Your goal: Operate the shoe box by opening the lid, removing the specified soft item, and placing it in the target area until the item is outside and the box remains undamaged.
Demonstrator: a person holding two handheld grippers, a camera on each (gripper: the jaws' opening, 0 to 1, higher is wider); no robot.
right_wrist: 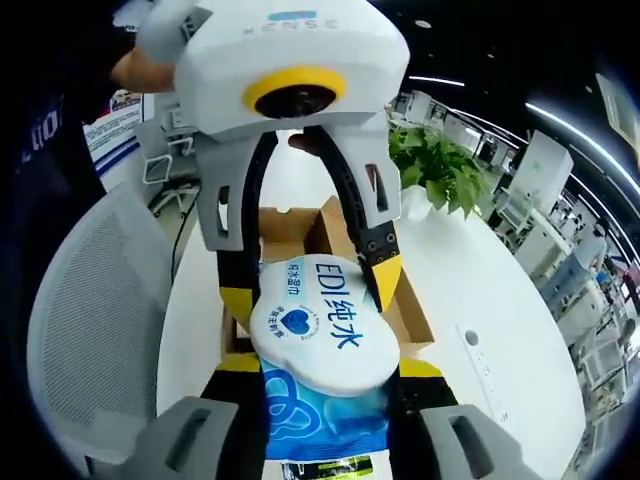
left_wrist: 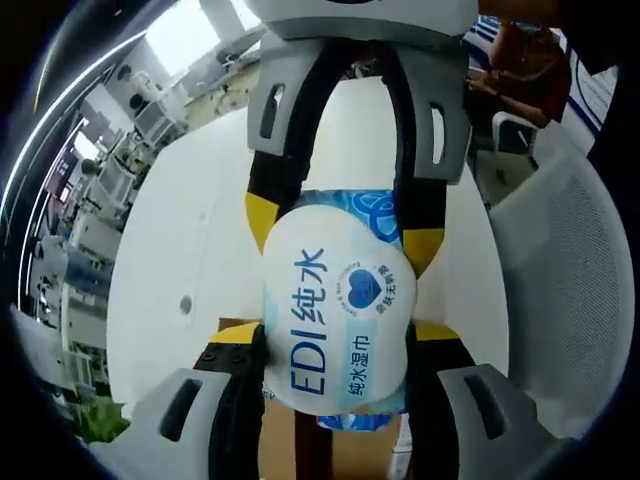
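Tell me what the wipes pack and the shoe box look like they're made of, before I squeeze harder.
Wet wipes pack: soft, glossy blue plastic film that creases and shines, with a stiffer-looking white lid, likely plastic. Both the left gripper and right gripper are clamped on it. Shoe box: brown corrugated-looking cardboard, matte, with raw folded flaps; its thickness can't be judged.

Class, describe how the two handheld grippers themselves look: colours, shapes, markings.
Both grippers, the left gripper and the right gripper, have pale grey slotted bodies, black fingers and yellow tips. The left one's white head carries a yellow ring and grey lettering.
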